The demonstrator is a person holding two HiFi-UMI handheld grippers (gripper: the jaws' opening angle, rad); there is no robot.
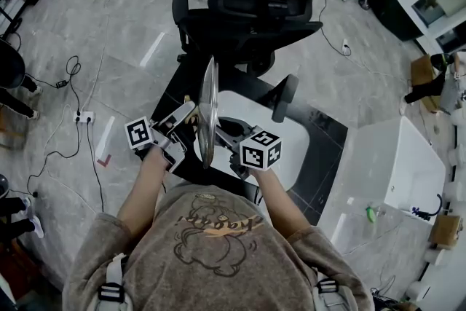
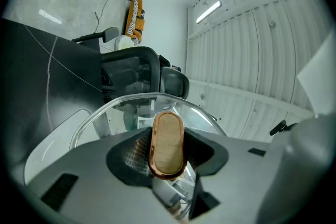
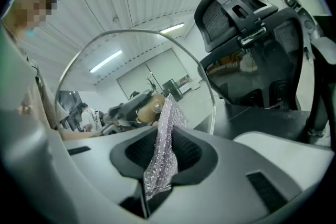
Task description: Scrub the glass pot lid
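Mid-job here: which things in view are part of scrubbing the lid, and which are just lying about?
Job:
- round glass pot lid with steel rim, held on edge by its oval wooden knob in the jaws of the left gripper
- silvery mesh scrub cloth, pinched by the right gripper

Lying about:
- black mesh-backed office chair
- white power strip on the grey floor
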